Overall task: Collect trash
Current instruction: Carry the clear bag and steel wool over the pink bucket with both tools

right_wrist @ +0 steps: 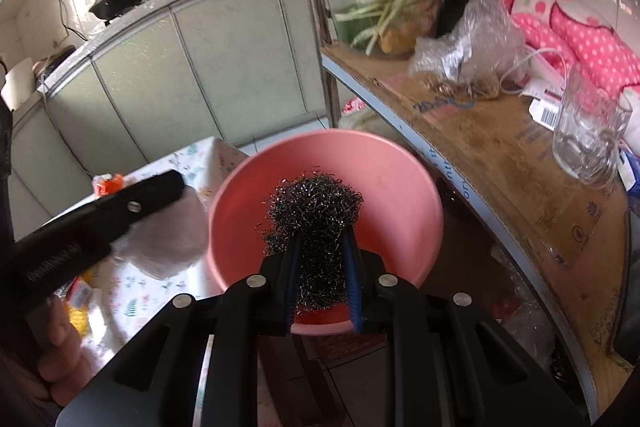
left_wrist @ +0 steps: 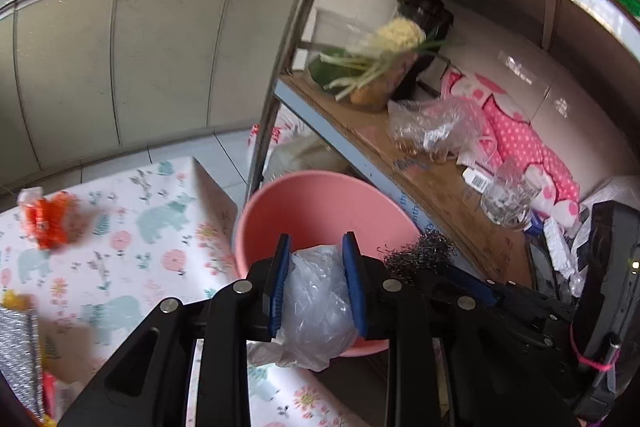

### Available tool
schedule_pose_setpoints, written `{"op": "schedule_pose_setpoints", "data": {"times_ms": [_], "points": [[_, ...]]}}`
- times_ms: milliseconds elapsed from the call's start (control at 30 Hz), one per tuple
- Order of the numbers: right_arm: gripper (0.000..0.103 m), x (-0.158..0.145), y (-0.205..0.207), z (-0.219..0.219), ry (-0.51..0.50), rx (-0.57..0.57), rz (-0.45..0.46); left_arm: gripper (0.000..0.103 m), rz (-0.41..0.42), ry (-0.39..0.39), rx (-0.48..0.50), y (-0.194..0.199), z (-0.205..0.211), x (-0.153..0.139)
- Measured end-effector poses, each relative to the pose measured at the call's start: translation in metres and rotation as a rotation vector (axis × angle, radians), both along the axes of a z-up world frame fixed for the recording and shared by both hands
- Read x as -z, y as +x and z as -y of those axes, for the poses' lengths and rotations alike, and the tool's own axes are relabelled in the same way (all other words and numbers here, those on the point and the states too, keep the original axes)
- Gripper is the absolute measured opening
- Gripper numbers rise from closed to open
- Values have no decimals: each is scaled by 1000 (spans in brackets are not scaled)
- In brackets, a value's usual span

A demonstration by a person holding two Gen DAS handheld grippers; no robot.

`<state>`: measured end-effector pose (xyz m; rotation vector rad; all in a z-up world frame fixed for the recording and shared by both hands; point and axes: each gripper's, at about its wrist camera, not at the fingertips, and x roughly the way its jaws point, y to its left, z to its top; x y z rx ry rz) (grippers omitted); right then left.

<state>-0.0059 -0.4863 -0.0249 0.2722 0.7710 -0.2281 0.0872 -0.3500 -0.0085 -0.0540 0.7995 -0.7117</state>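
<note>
Both items hang above the pink plastic basin [right_wrist: 400, 187], between the floral-cloth table [left_wrist: 120, 227] on the left and the shelf [right_wrist: 500, 155] on the right. The left gripper [left_wrist: 318, 283] pinches a crumpled clear plastic bag [left_wrist: 316, 303]: light, limp, probably slippery, best taken at its bunched middle. The right gripper [right_wrist: 320, 279] pinches a steel-wool scourer [right_wrist: 316, 215]: springy, wiry, snag-prone, tolerant of any grip point.

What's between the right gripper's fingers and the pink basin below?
A steel wool scourer, clamped in the right gripper, hangs over the pink basin; the right wrist view shows it.
</note>
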Motion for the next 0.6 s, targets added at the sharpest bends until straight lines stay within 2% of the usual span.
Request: {"op": "schedule_pose_setpoints", "data": {"times_ms": [233,467,533,600], "points": [[21,29,14,13,13,19,-61,26,-69,52,7,19,34,42],[21,42,20,17,25,12,-75,29,-86,71,0,26,40,56],[24,44,22,17,26,11,-83,31,-102,67,-6,28,38,57],[25,46,24,17,23,13,-88,39,-115,60,-9,31,37,57]]}}
